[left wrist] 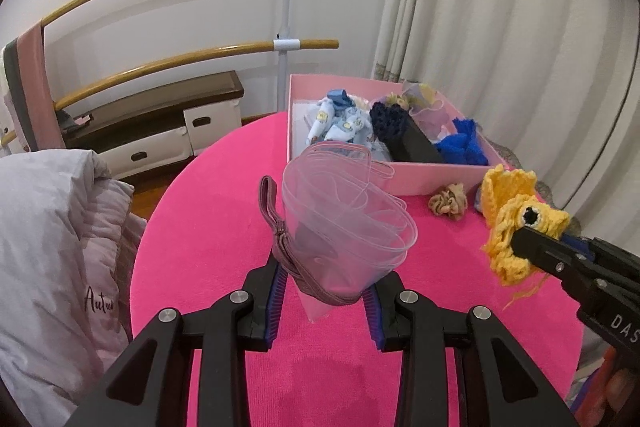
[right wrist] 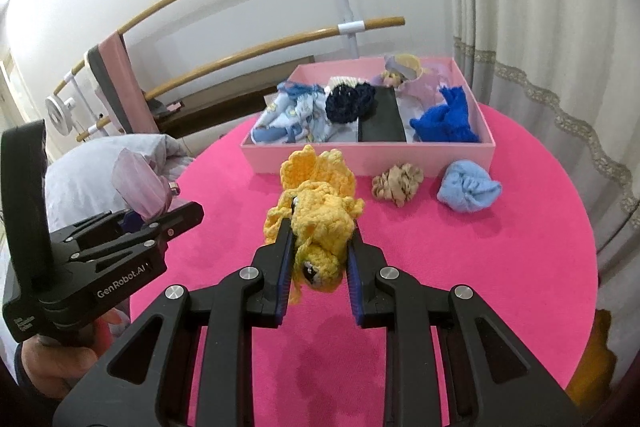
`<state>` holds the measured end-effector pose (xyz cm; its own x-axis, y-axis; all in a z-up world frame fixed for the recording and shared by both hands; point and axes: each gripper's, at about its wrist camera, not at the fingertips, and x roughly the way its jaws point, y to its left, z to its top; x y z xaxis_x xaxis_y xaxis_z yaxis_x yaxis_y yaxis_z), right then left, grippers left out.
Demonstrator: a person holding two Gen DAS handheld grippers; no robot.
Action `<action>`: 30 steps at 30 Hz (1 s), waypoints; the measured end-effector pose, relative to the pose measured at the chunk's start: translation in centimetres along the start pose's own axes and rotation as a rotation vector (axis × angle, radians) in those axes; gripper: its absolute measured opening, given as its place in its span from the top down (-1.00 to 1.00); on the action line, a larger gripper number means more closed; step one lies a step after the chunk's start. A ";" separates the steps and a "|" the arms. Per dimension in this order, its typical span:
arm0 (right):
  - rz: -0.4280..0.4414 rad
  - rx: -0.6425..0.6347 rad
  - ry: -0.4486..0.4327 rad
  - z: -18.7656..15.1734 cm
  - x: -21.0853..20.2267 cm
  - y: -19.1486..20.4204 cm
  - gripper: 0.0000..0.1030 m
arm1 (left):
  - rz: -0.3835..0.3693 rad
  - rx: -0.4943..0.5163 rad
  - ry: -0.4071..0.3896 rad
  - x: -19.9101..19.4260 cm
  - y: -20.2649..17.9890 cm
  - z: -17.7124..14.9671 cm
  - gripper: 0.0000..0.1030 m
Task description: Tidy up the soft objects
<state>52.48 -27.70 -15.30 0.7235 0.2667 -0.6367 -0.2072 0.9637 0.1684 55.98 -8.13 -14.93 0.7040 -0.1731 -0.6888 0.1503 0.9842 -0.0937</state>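
Both grippers [left wrist: 326, 291] [right wrist: 318, 259], jaws apparently clamped.

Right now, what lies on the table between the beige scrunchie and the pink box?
Nothing: in the right wrist view, only bare pink tablecloth separates the beige scrunchie from the pink box.

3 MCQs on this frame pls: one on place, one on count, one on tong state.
1. Where is the blue knit piece?
A. in the pink box
B. loose on the table
C. in the left tongs

2. How many loose soft items lie on the table in front of the box?
A. none
B. two
C. four

3. What do the right tongs hold?
A. nothing
B. a sheer pink pouch
C. a yellow crochet toy

Key: A, it sits at the box's right end; B, only a beige scrunchie and a light blue cloth; C, the pads press on it.
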 end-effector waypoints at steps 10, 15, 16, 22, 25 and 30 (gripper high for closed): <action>0.016 -0.034 -0.086 6.7 -0.4 -1.0 0.58 | -0.019 -0.002 -0.090 0.0 0.8 6.7 0.39; 0.032 -0.039 -0.102 11.0 1.5 -1.4 0.57 | -0.011 0.008 -0.122 1.8 0.9 11.0 0.38; 0.039 -0.037 -0.103 11.5 1.8 -1.6 0.57 | -0.009 0.011 -0.124 2.3 0.9 11.9 0.38; 0.041 -0.029 -0.092 15.9 5.2 -2.9 0.57 | -0.024 0.022 -0.111 6.7 0.9 16.8 0.38; 0.038 -0.026 -0.079 17.6 6.9 -3.6 0.57 | -0.025 0.018 -0.098 9.0 1.3 18.9 0.38; 0.033 -0.002 -0.039 19.5 10.2 -4.6 0.56 | -0.020 0.019 -0.063 13.5 1.4 21.9 0.38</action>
<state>73.68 -29.25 -7.94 0.7411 0.2987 -0.6014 -0.2328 0.9543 0.1872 80.87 -9.88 -8.62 0.7429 -0.1955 -0.6402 0.1777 0.9797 -0.0930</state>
